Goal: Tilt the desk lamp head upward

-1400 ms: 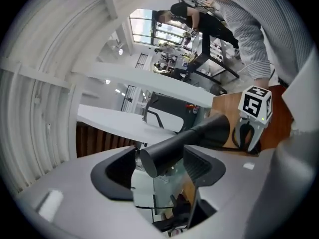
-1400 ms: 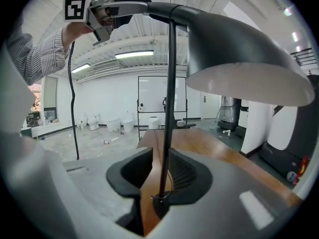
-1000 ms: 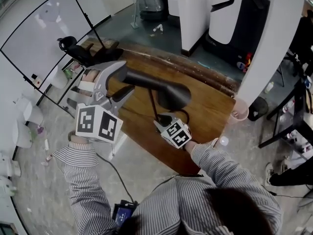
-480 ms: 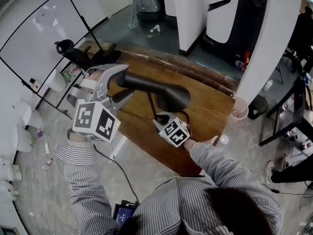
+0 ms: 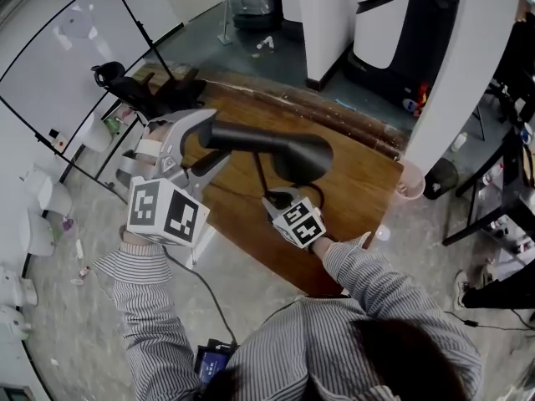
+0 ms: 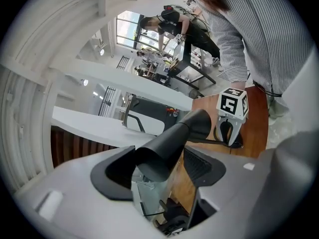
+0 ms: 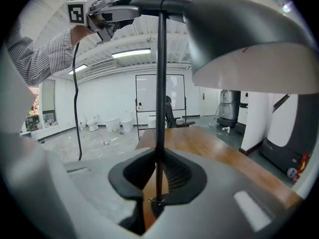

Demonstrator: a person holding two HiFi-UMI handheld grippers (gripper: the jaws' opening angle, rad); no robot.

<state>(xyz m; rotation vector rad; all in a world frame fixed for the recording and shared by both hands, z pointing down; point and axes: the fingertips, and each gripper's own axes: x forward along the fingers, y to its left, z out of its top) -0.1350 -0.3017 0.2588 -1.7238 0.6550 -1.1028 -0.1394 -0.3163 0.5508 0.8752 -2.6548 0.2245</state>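
A black desk lamp stands on the wooden table [image 5: 359, 182]. Its head [image 5: 305, 157] [image 7: 239, 39] lies roughly level, with a tapered rear tube [image 6: 164, 153] pointing left. My left gripper [image 5: 214, 135] [image 6: 157, 171] has that tube's end between its jaws. The jaws have just been closing, and both pads now rest on the tube. My right gripper [image 5: 280, 197] [image 7: 158, 183] is shut on the thin upright stem [image 7: 160, 83] low down, near the base. The base itself is hidden behind the right gripper.
A whiteboard on a stand [image 5: 75, 57] and a black chair [image 5: 134, 90] lie beyond the table's left end. A white pillar [image 5: 481, 73] rises at the right, and a pink cup [image 5: 410, 189] sits by the table's right corner. A cable [image 5: 196, 291] hangs below my left gripper.
In the head view the lamp's head sits slightly higher and further right than a second ago. Both grippers stay almost where they were.
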